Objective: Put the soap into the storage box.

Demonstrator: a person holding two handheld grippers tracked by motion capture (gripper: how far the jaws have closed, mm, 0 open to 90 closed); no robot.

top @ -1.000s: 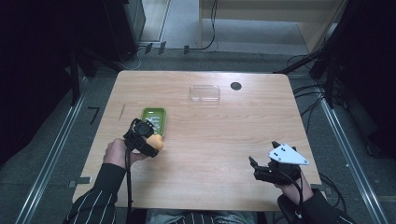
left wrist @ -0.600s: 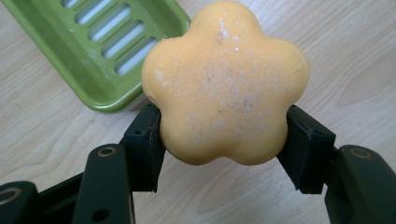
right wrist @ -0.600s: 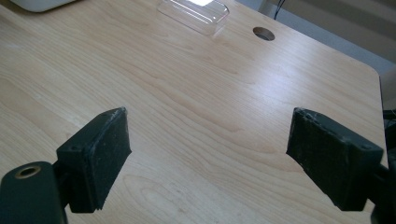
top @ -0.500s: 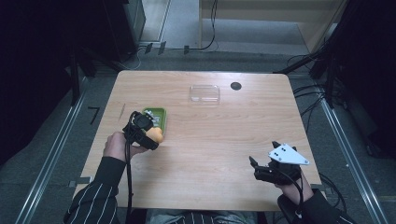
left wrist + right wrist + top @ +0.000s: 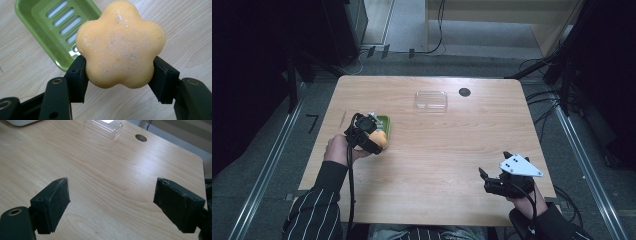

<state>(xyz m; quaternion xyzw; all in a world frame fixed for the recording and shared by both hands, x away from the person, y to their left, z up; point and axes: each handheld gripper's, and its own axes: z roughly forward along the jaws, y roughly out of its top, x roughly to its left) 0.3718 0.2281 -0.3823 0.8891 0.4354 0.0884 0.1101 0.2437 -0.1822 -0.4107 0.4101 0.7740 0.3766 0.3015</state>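
A: Over at the left side of the wooden table (image 5: 437,150), the left gripper (image 5: 379,141) has its jaws clamped on an orange flower-shaped soap (image 5: 120,45), one pad pressed into each side of it.

B: And the left gripper view puts you right on top of it: five rounded lobes, a pale dusting across the top face, held above the table just beside the green soap dish (image 5: 53,32).

A: That dish lies flat on the wood, slotted floor showing, with the soap overlapping its near corner from this angle. Whether soap and dish touch, I can't tell.

B: Swing across to the near right corner. The right gripper (image 5: 484,175) sits low by the table edge, jaws spread wide, bare wood between them.

A: Its own view confirms it: both black pads (image 5: 53,200) well apart, gripping no object.

B: Up at the far side, a clear plastic lid (image 5: 431,99) lies flat, a round dark hole (image 5: 464,92) in the tabletop just beside it.
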